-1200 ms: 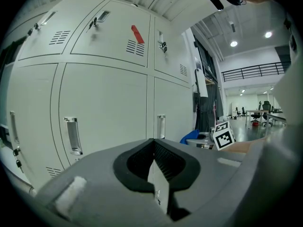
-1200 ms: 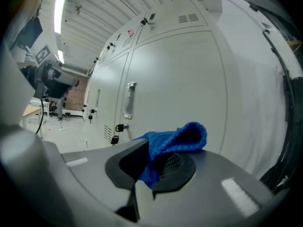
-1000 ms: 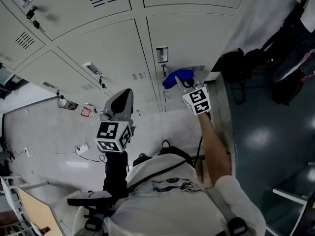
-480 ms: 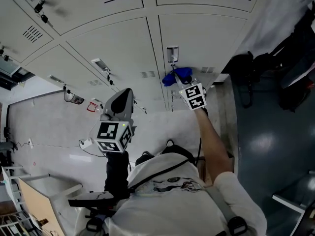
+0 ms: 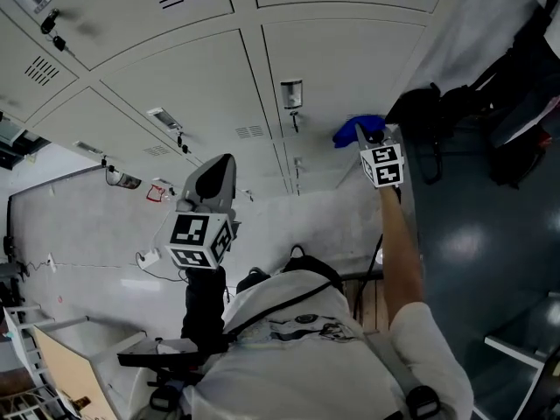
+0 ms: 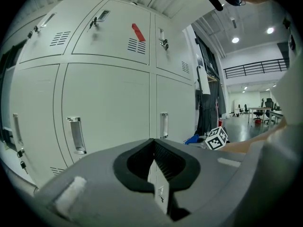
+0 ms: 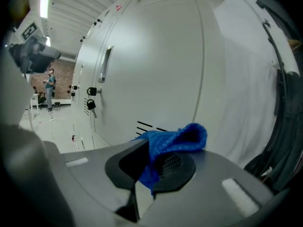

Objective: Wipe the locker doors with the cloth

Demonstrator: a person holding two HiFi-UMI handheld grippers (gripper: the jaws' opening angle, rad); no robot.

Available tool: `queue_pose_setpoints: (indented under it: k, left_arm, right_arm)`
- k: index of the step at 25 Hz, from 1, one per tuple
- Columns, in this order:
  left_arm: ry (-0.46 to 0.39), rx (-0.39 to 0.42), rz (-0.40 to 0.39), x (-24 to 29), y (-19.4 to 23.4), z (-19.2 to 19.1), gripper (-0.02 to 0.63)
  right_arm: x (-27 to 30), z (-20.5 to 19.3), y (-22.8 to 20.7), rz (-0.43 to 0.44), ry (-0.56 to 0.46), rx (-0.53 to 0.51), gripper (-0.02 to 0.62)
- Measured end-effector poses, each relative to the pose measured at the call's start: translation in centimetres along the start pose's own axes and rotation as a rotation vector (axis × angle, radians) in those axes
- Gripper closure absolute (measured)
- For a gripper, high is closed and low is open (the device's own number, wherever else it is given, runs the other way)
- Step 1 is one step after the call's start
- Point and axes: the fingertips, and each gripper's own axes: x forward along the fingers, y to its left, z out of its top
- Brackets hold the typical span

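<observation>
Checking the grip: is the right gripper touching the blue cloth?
Touching: the right gripper view shows the right gripper shut on the blue cloth.

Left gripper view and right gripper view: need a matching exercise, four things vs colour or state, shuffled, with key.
Things:
1. cloth
2. left tool
3. right tool
4. tag on an upper locker door

Colour or state:
A. red
B. blue
C. shut, nothing between the jaws
D. shut on the cloth

Pairs: 1-B, 2-C, 3-D, 4-A
</observation>
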Motion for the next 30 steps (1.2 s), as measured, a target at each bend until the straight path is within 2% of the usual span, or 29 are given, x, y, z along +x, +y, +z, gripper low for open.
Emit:
queue_pose_setpoints:
  k: [6,11,13,15,18,19,22,23,24,30]
  left_arm:
    - [0.028,0.011,-0.004,-0.5,-0.3,-0.3,0.607]
    - [0.051,0.027,0.034,-1.9,0.4,-1.3,0.607]
    - [0.066,0.028,0.048,-2.8,0.6,-2.9,0.607]
    - [0.07,0.016,0.062,-4.6,1.7,-4.2,0.607]
    - [0.043,-0.027,0.113,-7.6,3.0,-4.4,0.607]
    - [0.036,-0.037,0.126,-7.4,0.7,-4.0,0.607]
    - [0.033,-0.049,0.14,-3.3,-12.9,-2.4,0.607]
    - [0.033,-0.053,0.138,-3.1,-16.1,-2.2,0.606]
    - [0.033,-0.056,0.136,-4.1,-17.5,-2.5,0.607]
    - [0.072,-0.087,0.157,-19.6,-12.8,-8.1,0.607]
  right_arm:
    - [-1.0,-0.8,-2.7,-0.046,0.021,0.048,0.566]
    - [-2.4,1.3,-1.5,-0.044,-0.078,0.098,0.568]
    - [-5.2,1.4,0.3,-0.055,-0.099,0.114,0.568]
    - [-8.3,2.3,4.4,-0.049,-0.116,0.133,0.568]
    - [-11.8,4.3,10.8,0.013,-0.146,0.15,0.568]
    - [-13.7,4.0,10.2,0.036,-0.155,0.158,0.568]
    - [-21.7,1.3,1.0,0.086,-0.194,0.196,0.568]
    - [-23.8,1.0,-0.7,0.095,-0.212,0.209,0.568]
    - [-25.2,1.2,-0.8,0.103,-0.231,0.22,0.568]
    - [-30.2,3.5,12.8,0.125,-0.257,0.248,0.568]
